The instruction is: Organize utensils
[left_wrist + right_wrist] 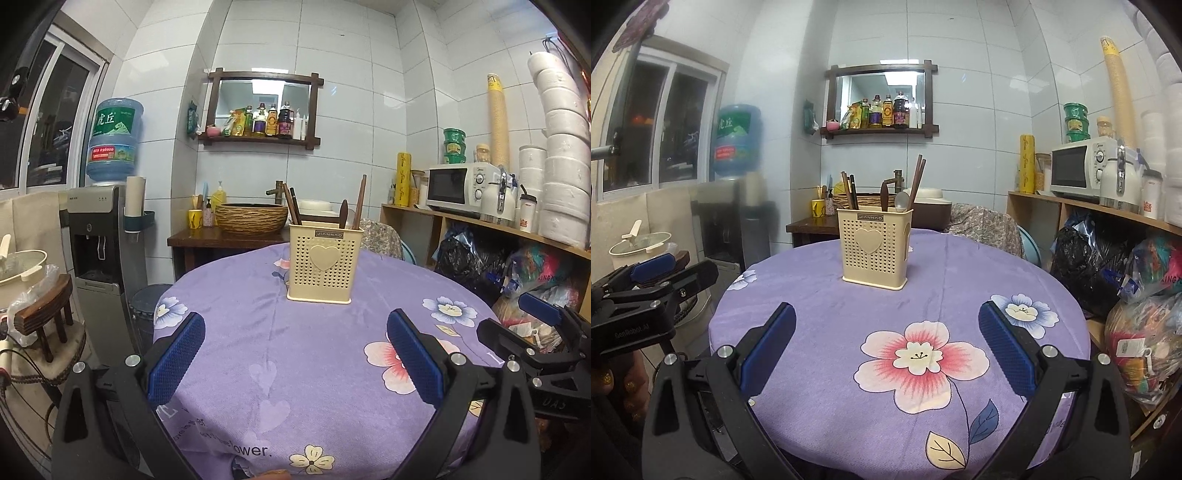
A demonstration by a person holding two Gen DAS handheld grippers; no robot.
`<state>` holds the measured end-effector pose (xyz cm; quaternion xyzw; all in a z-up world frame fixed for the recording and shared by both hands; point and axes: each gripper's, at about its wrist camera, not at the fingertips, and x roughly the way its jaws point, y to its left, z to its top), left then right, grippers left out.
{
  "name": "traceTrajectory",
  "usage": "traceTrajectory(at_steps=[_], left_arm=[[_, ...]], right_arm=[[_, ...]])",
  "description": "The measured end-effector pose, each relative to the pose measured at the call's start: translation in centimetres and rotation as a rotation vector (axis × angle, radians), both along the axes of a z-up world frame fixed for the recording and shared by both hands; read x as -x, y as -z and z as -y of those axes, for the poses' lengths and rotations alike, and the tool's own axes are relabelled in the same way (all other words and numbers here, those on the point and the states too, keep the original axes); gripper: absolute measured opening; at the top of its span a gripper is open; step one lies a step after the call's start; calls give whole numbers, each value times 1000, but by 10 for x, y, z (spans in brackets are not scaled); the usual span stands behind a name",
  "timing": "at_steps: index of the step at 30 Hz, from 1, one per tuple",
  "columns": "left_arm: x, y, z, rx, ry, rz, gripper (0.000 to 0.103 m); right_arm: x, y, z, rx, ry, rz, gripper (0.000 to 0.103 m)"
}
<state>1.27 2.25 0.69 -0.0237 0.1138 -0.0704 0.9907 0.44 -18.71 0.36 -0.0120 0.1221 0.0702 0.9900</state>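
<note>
A cream perforated utensil holder (323, 264) (875, 251) with a heart on its front stands upright at the far side of the round table, which is covered by a purple floral cloth (314, 369) (849, 314). Wooden chopsticks (849, 192), a wooden spoon (884, 195), a metal spoon (903, 199) and more chopsticks (918, 177) stick out of it. My left gripper (295, 325) is open over the near part of the cloth, with nothing between its blue pads. My right gripper (886, 314) is open and holds nothing either. Each gripper shows at the edge of the other's view, the right gripper (517, 325) and the left gripper (670, 275).
A water dispenser (98, 240) and a wooden stool (44, 306) stand left of the table. Behind it are a dark side table with a woven basin (251, 218) and a cloth-draped chair (380, 240). A shelf with a microwave (458, 186) and stuffed bags (1145, 332) lines the right.
</note>
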Motion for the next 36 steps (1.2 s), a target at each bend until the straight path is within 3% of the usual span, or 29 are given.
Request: traceTrajectory(at_steps=[36], left_arm=[[1,0,2,-1,8,-4,98]], right_arm=[[-1,1,-3,-1,1,-7,98]])
